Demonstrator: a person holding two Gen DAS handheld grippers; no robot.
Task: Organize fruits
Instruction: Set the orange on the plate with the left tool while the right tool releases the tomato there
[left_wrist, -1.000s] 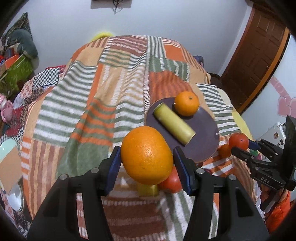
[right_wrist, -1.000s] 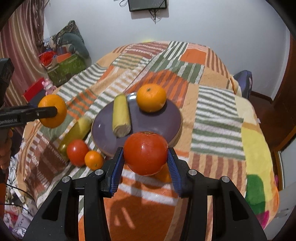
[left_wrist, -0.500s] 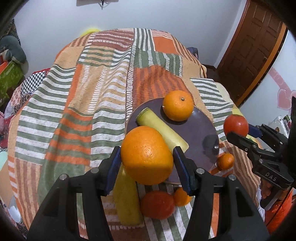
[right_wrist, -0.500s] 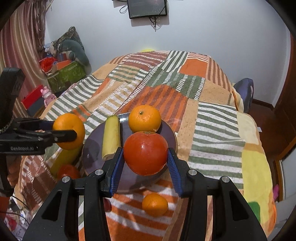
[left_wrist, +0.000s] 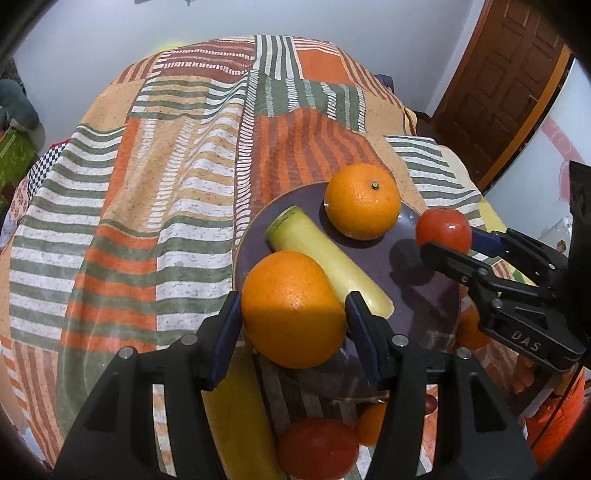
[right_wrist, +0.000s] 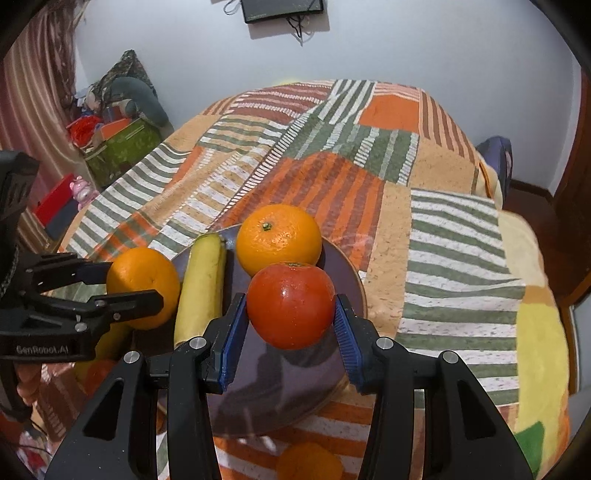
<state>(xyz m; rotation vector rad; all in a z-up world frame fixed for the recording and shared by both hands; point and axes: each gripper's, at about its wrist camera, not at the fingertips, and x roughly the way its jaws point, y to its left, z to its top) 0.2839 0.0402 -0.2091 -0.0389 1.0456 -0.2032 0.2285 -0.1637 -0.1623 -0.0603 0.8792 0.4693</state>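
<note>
My left gripper (left_wrist: 293, 317) is shut on a large orange (left_wrist: 291, 308) and holds it over the near left rim of the dark purple plate (left_wrist: 417, 291). My right gripper (right_wrist: 291, 317) is shut on a red tomato (right_wrist: 291, 304) above the plate (right_wrist: 280, 384). On the plate lie a pale yellow banana piece (left_wrist: 328, 258) and another orange (left_wrist: 362, 201); both also show in the right wrist view, the banana piece (right_wrist: 203, 284) and the orange (right_wrist: 279, 238). The right gripper with its tomato (left_wrist: 443, 230) shows in the left wrist view, the left gripper with its orange (right_wrist: 142, 286) in the right.
Off the plate on the striped patchwork blanket (left_wrist: 166, 184) lie a yellow banana (left_wrist: 236, 417), a tomato (left_wrist: 317, 448) and small oranges (left_wrist: 371, 424), one more small orange (right_wrist: 308, 461) at the near edge. A wooden door (left_wrist: 495, 85) stands at the right, boxes (right_wrist: 118, 147) at the left.
Both grippers have moved forward over the plate with their fruit. The plate and its fruit now look closer and larger in both views.
</note>
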